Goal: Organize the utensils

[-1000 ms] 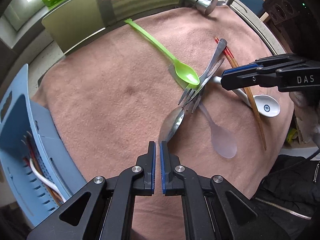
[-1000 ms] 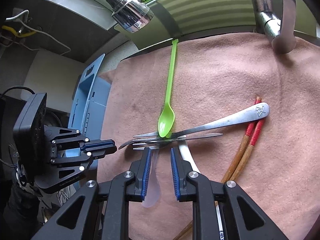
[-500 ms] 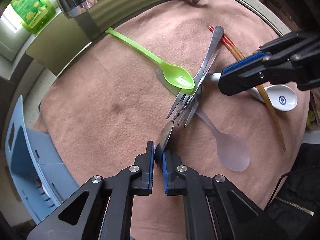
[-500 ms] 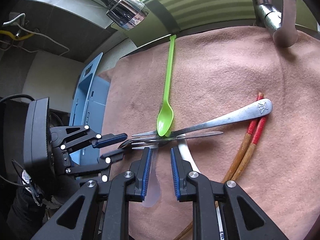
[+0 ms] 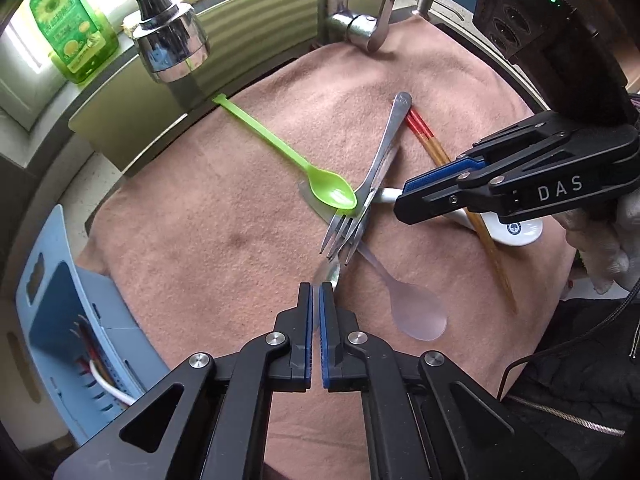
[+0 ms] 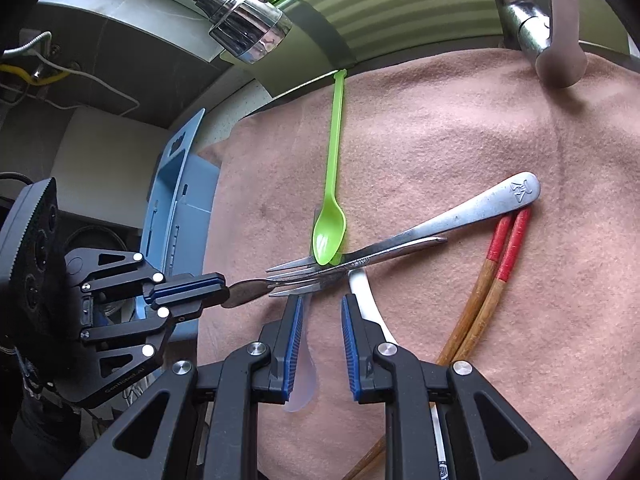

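Observation:
A pile of utensils lies on a pinkish-brown cloth (image 5: 224,216). My left gripper (image 5: 315,290) is shut on the bowl of a metal spoon (image 5: 330,274), whose handle runs under two crossed forks (image 5: 376,184). In the right wrist view the same left gripper (image 6: 218,290) pinches the metal spoon (image 6: 248,294) by its tip. A green plastic spoon (image 5: 332,194) rests on the forks. My right gripper (image 6: 320,304) hovers open over a translucent spoon (image 6: 304,376) and a white spoon's handle (image 6: 368,296), holding nothing. Red-tipped chopsticks (image 6: 492,272) lie to the right.
A blue slotted basket (image 5: 60,320) with utensils inside stands at the cloth's left edge. A chrome spray head (image 5: 170,44) and a tap (image 5: 356,24) hang over the far side. A green soap bottle (image 5: 68,28) sits on the ledge. A gloved hand (image 5: 608,240) holds the right gripper.
The left gripper moved in on the metal spoon's bowl, closed on it and rose a little. The right gripper stayed where it was.

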Motion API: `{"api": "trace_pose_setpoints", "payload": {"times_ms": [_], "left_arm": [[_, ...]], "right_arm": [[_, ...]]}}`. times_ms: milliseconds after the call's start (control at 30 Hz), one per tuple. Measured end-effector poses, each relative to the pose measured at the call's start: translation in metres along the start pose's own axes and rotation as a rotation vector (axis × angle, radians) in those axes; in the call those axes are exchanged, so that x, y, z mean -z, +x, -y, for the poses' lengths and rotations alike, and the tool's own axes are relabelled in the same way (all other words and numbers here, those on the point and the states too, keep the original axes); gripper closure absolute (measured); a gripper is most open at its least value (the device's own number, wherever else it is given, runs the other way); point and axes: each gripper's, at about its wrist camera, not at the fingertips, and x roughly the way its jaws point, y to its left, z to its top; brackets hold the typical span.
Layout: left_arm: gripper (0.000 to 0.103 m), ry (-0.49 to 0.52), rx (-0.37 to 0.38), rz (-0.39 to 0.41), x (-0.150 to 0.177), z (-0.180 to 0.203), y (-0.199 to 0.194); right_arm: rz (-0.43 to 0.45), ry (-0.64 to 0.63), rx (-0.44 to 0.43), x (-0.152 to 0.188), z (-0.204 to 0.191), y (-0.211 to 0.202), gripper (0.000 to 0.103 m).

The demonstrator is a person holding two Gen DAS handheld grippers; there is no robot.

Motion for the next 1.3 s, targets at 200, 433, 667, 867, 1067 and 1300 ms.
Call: {"api": "trace_pose_setpoints", "payload": {"times_ms": [200, 433, 667, 867, 1067, 1300], "left_arm": [[0.101, -0.059, 0.014, -0.035, 0.010, -0.019, 0.008], [0.081, -0.001, 0.011, -0.021, 0.009, -0.001, 0.014], [0.077, 0.050, -0.041, -0.046, 0.010, 0.010, 0.038], [0.077, 0.024, -0.037, -0.053, 0.010, 0.003, 0.050], [0.086, 0.022, -0.009, -0.050, 0.012, -0.003, 0.050], [0.089, 0.049, -0.006, -0.051, 0.010, 0.004, 0.052]], "right_arm": [[0.011, 0.004, -0.007, -0.001, 0.002, -0.003, 0.085], [0.008, 0.143, -0.059, -0.004, 0.020, -0.006, 0.082], [0.034, 0.327, -0.103, -0.007, 0.042, -0.010, 0.081], [0.040, 0.429, -0.119, -0.008, 0.054, -0.009, 0.081], [0.034, 0.480, -0.111, -0.004, 0.065, -0.006, 0.080], [0.054, 0.529, -0.118, -0.005, 0.073, 0.001, 0.081]]}}
